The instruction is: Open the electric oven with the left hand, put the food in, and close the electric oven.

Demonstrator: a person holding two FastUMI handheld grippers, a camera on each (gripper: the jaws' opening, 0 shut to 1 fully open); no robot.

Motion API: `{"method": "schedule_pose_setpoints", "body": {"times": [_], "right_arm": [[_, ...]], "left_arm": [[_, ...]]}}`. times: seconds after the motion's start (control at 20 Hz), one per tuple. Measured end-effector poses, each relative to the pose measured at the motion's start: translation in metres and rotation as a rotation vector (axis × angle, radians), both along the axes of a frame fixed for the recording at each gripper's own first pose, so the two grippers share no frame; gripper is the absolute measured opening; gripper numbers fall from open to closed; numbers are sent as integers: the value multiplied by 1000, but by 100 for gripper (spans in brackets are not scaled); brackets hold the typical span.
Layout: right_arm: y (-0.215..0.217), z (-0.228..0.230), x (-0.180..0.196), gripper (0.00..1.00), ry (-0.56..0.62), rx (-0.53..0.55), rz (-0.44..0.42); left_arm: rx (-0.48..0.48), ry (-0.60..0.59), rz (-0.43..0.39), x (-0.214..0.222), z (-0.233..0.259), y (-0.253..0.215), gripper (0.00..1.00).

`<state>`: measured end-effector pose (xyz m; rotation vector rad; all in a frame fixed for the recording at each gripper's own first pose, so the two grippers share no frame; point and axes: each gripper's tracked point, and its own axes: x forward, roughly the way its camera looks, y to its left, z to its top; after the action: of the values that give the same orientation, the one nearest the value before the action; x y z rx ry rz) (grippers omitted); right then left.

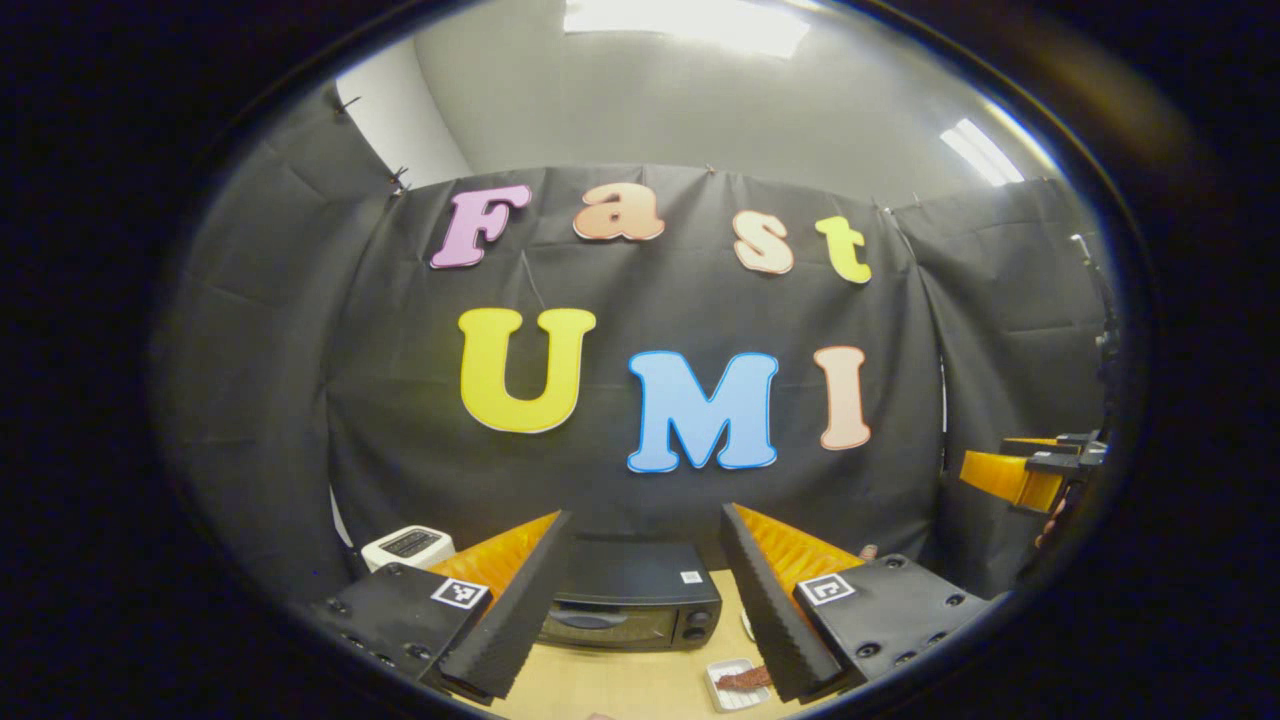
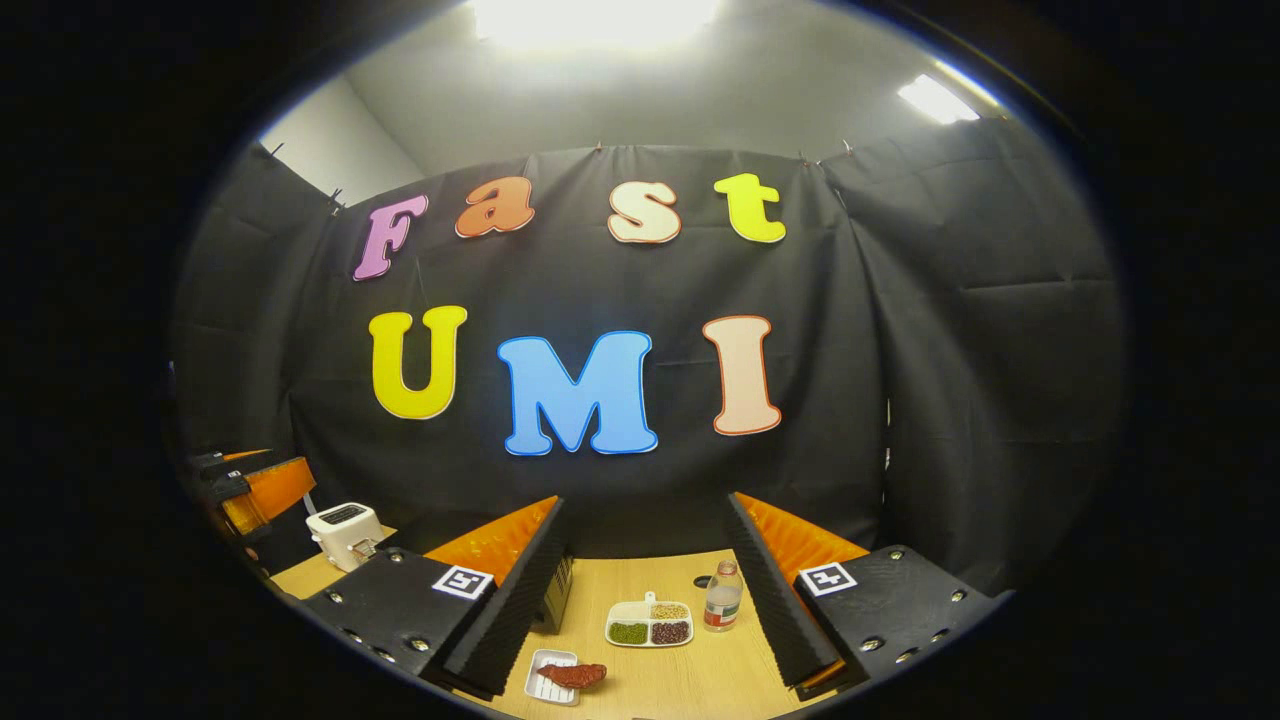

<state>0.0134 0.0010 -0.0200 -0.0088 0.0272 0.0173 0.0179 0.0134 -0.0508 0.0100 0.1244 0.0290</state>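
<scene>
A black electric oven (image 1: 632, 603) stands on the wooden table (image 1: 620, 685) with its door closed, seen between the fingers of my left gripper (image 1: 645, 545), which is open and well above and short of it. A small white tray with a reddish-brown piece of food (image 1: 742, 680) lies to the oven's right. In the right gripper view the same food (image 2: 573, 674) rests on its white tray (image 2: 547, 680), and an edge of the oven (image 2: 555, 595) peeks past the left finger. My right gripper (image 2: 645, 530) is open, empty, above the table.
A white toaster (image 1: 408, 546) (image 2: 343, 533) stands left of the oven. A divided dish of beans (image 2: 649, 624) and a small bottle (image 2: 722, 597) sit on the table (image 2: 700, 670) further right. The other gripper shows at each view's edge (image 1: 1030, 475) (image 2: 250, 490).
</scene>
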Motion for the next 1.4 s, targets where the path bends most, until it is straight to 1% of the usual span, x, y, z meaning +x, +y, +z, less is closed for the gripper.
{"method": "schedule_pose_setpoints", "body": {"times": [0.1, 0.2, 0.3, 0.4, 0.45, 0.55, 0.6, 0.65, 0.7, 0.85, 0.9, 0.95, 1.0, 1.05, 1.1, 1.15, 1.2, 1.35, 1.4], "right_arm": [[-1, -7, 2, 96, 10, 0, 4], [0, -14, 4, 96, 25, 1, 9], [-2, -17, 6, 96, 35, -7, 8], [-6, -21, 6, 96, 41, -10, 6], [-7, -23, 6, 96, 46, -11, 2], [-12, -30, 5, 96, 63, -18, -3], [-14, -33, 5, 96, 72, -23, -7], [-17, -38, 5, 96, 82, -27, -12], [-20, -40, 5, 96, 93, -31, -17], [-27, -50, 7, 96, 122, -20, -27], [-27, -53, 9, 96, 132, -17, -29], [-29, -56, 9, 96, 142, -18, -32], [-30, -58, 11, 96, 148, -20, -37], [-31, -59, 11, 96, 151, -21, -41], [-32, -60, 12, 96, 155, -22, -45], [-33, -61, 13, 96, 157, -26, -49], [-35, -61, 14, 96, 158, -31, -54], [-42, -65, 15, 96, 172, -38, -74], [-43, -66, 16, 96, 175, -36, -80]], "left_arm": [[-3, 23, 2, 9, -13, 4, 95], [-10, 63, 1, 22, -33, 9, 99], [-56, 153, -12, 36, -71, 14, 99], [-77, 229, -6, 53, -109, 25, 99], [-79, 262, 2, 62, -124, 32, 95], [-93, 327, 25, 75, -160, 45, 99], [-102, 353, 35, 82, -176, 49, 98], [-101, 374, 43, 90, -190, 54, 97], [-90, 393, 48, 97, -204, 59, 99], [-50, 446, 45, 124, -238, 67, 97], [-47, 463, 47, 131, -252, 68, 99], [-54, 481, 54, 140, -265, 70, 97], [-63, 505, 62, 145, -280, 73, 99], [-67, 529, 70, 150, -293, 76, 98], [-61, 547, 76, 154, -303, 79, 99], [-47, 552, 80, 158, -310, 82, 97], [-34, 554, 79, 160, -314, 84, 99], [-25, 577, 88, 165, -331, 90, 98], [-15, 569, 75, 169, -332, 90, 99]]}}
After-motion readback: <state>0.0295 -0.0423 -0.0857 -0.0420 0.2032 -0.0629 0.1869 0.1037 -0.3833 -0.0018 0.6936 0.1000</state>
